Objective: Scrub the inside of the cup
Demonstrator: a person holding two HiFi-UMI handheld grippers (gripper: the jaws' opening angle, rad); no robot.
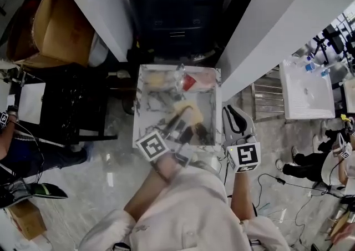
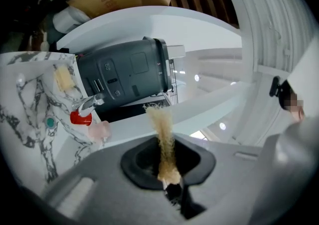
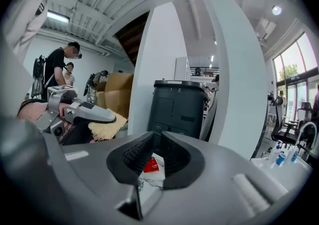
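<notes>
Left tongs (image 2: 167, 169) are clamped tight on a tan loofah scrubber (image 2: 162, 134), and its frayed strip sticks straight out past the tips. From the head view those tongs (image 1: 188, 127) sit over the near half of the marble desk (image 1: 209, 119). The cup (image 1: 188, 82), a red shape with something clear against it, lies at the far edge, well apart from the scrubber (image 1: 188, 112).

A yellow sponge (image 1: 155, 80) lies to the cup's left and a pale pink lump (image 1: 205, 78) to its right.

Right tongs (image 1: 234, 116) are off the desk's right edge. Their ribbed pads (image 3: 137, 152) stand a narrow gap apart, gripping nothing, and the cup (image 3: 151, 165) shows through that gap, out on the marble. Behind the desk stands a dark grey bin (image 3: 182, 107).
</notes>
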